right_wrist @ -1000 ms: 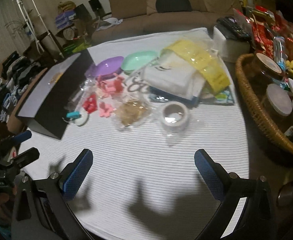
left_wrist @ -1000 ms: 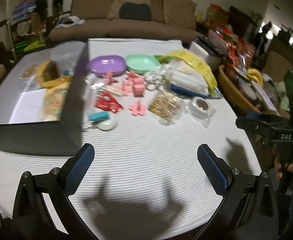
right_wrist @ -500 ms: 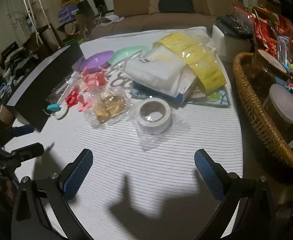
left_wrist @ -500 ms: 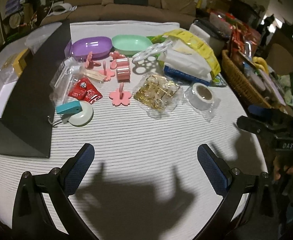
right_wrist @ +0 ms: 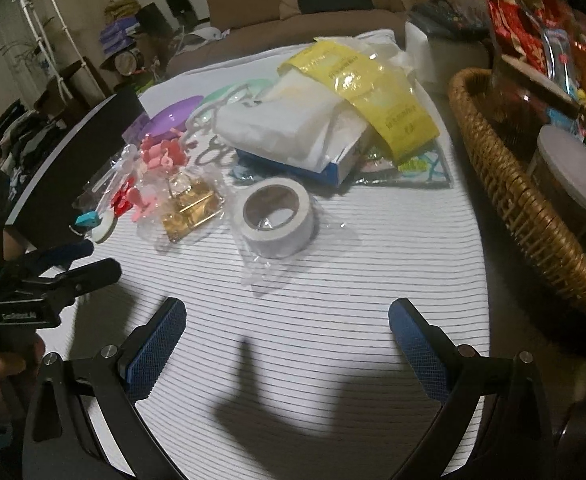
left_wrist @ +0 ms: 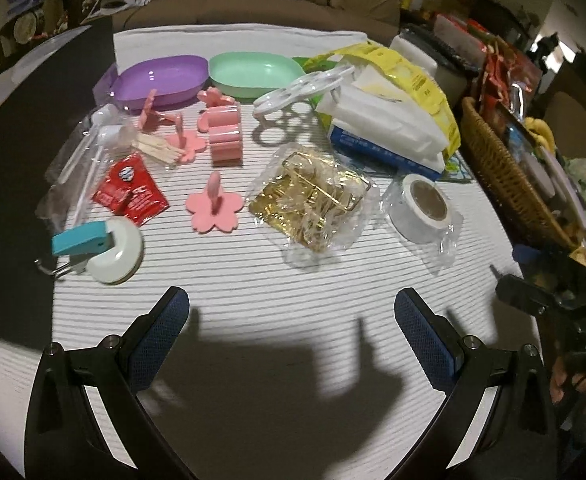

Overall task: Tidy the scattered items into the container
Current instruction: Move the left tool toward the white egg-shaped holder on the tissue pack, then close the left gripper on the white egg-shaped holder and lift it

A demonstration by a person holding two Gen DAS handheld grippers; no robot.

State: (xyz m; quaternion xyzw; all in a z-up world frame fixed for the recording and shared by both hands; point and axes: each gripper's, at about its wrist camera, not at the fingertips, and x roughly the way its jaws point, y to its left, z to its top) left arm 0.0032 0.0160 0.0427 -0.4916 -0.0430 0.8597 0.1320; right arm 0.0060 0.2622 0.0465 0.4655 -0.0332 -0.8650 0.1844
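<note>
Scattered on the striped cloth lie a wrapped white tape roll (left_wrist: 423, 208) (right_wrist: 277, 212), a clear bag of gold clips (left_wrist: 313, 200) (right_wrist: 189, 208), a pink flower piece (left_wrist: 214, 207), red sachets (left_wrist: 131, 194), a teal-and-white hook (left_wrist: 101, 246) and pink blocks (left_wrist: 225, 140). The black box (left_wrist: 9, 184) (right_wrist: 69, 172) stands along the left. My left gripper (left_wrist: 293, 320) hovers open, short of the gold clips. My right gripper (right_wrist: 287, 326) hangs open just before the tape roll. Nothing sits between either pair of fingers.
Purple (left_wrist: 161, 80) and green (left_wrist: 253, 74) dishes sit at the back, beside a tissue pack under a yellow bag (left_wrist: 393, 120) (right_wrist: 357, 92). A wicker basket (right_wrist: 509, 200) full of jars and snacks borders the right. A sofa (left_wrist: 265, 4) stands behind the table.
Both grippers have moved forward over the table toward the items; the left view swung right off the box interior. Jaws stayed open.
</note>
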